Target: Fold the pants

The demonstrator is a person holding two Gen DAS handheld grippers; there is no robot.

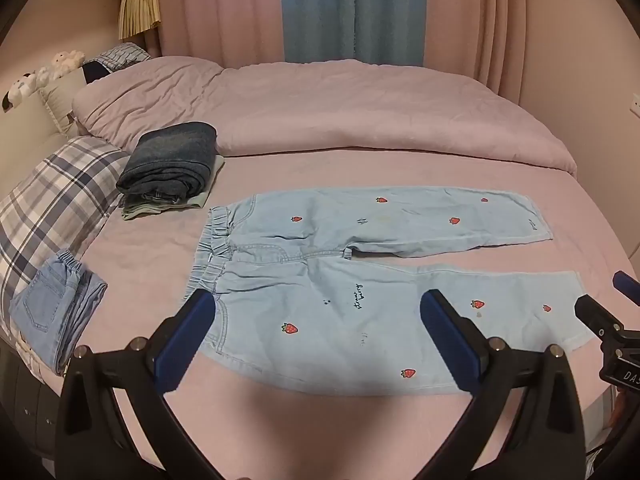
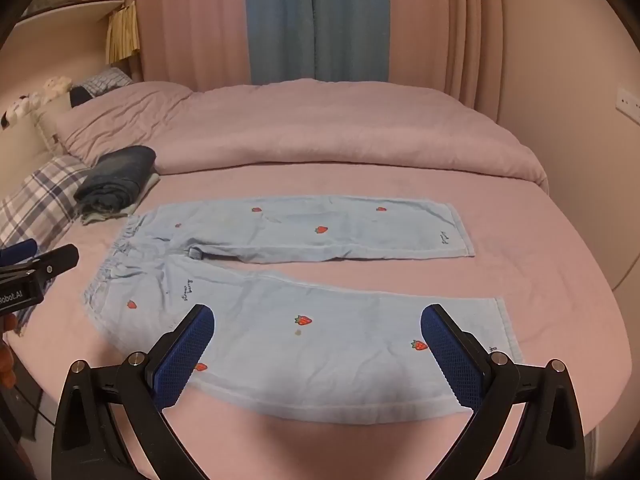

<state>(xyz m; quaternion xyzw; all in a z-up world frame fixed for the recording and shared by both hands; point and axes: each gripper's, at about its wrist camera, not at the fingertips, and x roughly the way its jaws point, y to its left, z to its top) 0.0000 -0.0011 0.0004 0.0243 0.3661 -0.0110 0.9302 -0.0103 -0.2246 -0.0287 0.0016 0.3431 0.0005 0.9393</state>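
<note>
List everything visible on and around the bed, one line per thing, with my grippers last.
Light blue strawberry-print denim pants: one, spread flat with legs apart, waistband toward the left, middle of the bed.
Folded dark blue jeans: one, on top of a pale green folded cloth, behind the waistband.
Folded light blue denim pants: one, at the left edge, partly on the plaid pillow.
Blue-and-white plaid pillow: one, left side.
Pink bedsheet: one, under everything.
Mauve rumpled duvet: one, across the back of the bed.
Pink curtains with blue curtain panel: behind the bed.
Plush toys: white, several, far left.
Left gripper: open, above the near leg.
Right gripper: open, above the near leg.
</note>
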